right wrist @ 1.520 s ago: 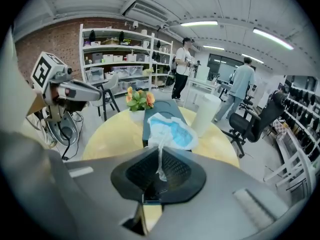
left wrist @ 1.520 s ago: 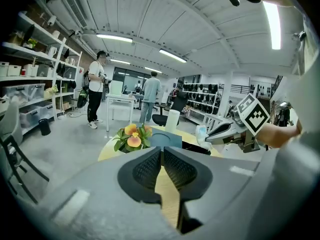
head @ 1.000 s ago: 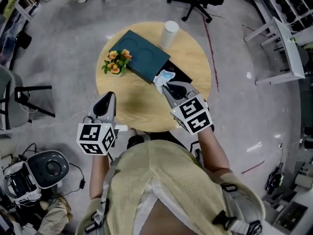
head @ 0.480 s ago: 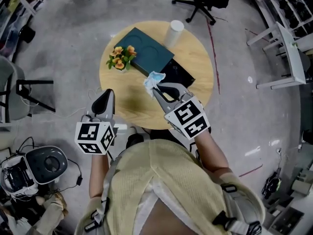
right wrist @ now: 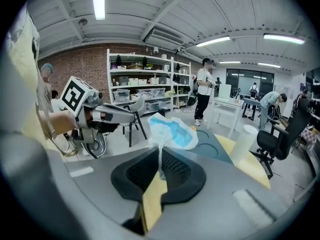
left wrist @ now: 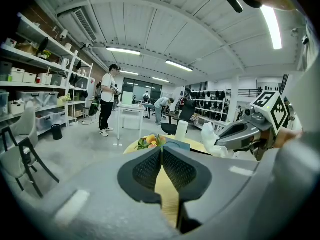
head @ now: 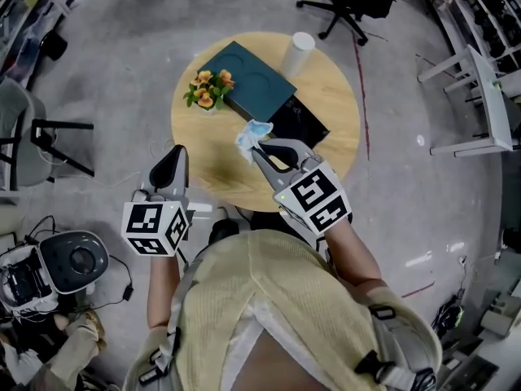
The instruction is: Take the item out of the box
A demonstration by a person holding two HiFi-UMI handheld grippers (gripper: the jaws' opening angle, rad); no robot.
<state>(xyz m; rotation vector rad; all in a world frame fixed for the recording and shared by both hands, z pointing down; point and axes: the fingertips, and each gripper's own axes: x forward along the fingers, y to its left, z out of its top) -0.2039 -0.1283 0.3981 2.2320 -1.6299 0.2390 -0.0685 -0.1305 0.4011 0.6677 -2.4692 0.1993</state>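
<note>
My right gripper (head: 257, 147) is shut on a small white and blue plastic packet (head: 251, 133), which hangs over the bare wood just left of the open black box (head: 299, 123). In the right gripper view the packet (right wrist: 172, 131) stands up from the closed jaws (right wrist: 160, 170). The teal lid (head: 250, 81) lies beside the box, further back on the round table (head: 338, 145). My left gripper (head: 177, 155) hovers at the table's near left edge. Its jaws (left wrist: 161, 153) are shut with nothing between them.
An orange flower bunch (head: 209, 90) sits at the lid's left corner and a white cup (head: 299, 52) stands at the back of the table. Chairs (head: 28, 137), a white side table (head: 480, 96) and floor equipment (head: 69, 261) surround it. People stand far off (left wrist: 107, 99).
My right gripper has carried the packet left and a little towards me, from over the black box to over bare wood. The left gripper has hardly moved.
</note>
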